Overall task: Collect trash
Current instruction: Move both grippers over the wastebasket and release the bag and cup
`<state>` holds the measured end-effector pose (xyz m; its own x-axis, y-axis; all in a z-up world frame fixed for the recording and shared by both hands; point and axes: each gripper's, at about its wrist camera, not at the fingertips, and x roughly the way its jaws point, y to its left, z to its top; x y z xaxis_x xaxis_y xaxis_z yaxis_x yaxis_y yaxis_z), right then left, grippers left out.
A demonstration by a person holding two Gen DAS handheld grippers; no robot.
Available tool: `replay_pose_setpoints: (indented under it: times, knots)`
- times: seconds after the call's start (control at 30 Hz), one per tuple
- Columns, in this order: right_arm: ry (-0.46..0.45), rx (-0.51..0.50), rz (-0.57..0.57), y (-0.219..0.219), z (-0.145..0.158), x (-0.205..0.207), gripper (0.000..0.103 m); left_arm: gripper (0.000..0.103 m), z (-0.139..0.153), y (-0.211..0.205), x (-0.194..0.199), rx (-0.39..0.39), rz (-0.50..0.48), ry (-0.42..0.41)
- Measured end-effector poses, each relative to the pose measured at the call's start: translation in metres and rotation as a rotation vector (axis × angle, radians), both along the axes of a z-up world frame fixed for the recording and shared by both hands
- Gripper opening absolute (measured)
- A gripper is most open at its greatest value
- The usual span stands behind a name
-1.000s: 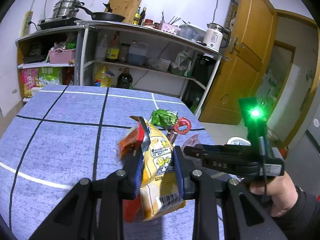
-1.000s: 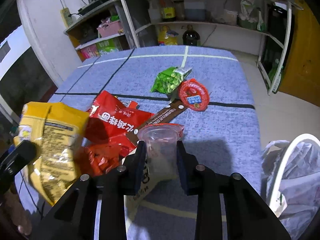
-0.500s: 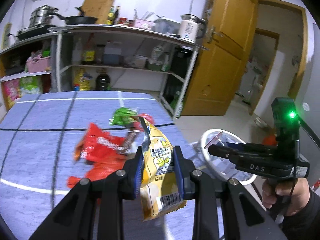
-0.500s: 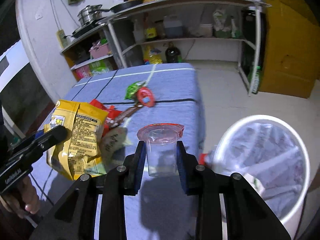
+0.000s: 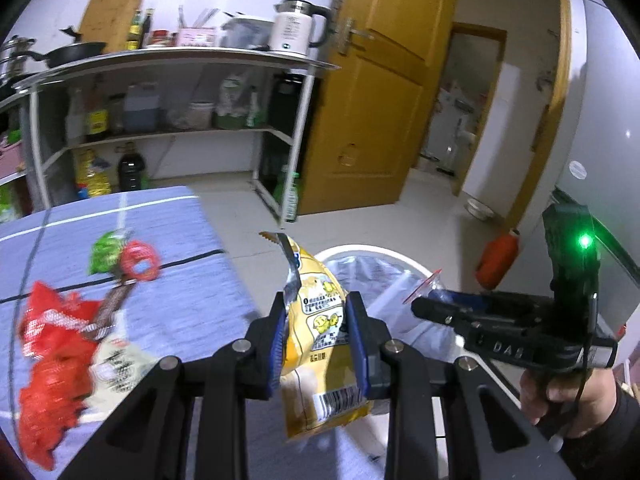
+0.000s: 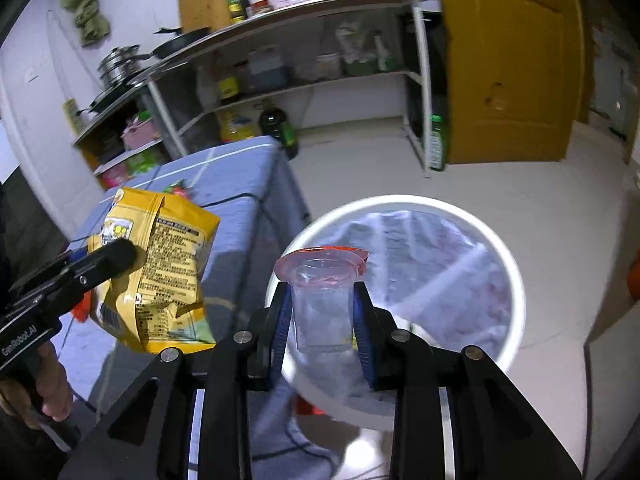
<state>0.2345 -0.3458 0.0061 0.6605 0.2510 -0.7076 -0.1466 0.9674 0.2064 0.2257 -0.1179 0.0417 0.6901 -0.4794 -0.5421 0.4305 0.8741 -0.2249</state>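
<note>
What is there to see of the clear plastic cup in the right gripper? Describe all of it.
The clear plastic cup is small, see-through and looks empty, with a red film lid partly peeled and crumpled at its rim. It stands upright, clamped at its sides between the blue pads of the right gripper. It hangs over the near rim of the white bin, which holds a clear liner.

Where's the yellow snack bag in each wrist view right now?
Left wrist view: the crinkled yellow foil snack bag sits bottom centre, clamped in the left tool.
Right wrist view: same bag at left, hanging from that tool.
Shared landmark: the white round trash bin, lined with plastic.
</note>
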Motion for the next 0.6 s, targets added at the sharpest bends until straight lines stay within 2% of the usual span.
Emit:
replay_pose_setpoints:
  times: [0.27, 0.5, 0.6]
  knots:
    - [0.033, 0.003, -0.067, -0.037, -0.017, 0.002, 0.031, 0.030, -0.016, -0.056, 0.023, 0.023, -0.067, 0.044]
    - [0.052, -0.011, -0.083, -0.047, -0.033, 0.011, 0.032, 0.031, -0.035, -0.079, 0.043, 0.051, -0.074, 0.094]
    - [0.085, -0.030, -0.093, -0.049, -0.043, 0.016, 0.032, 0.036, -0.044, -0.085, 0.049, 0.063, -0.075, 0.124]
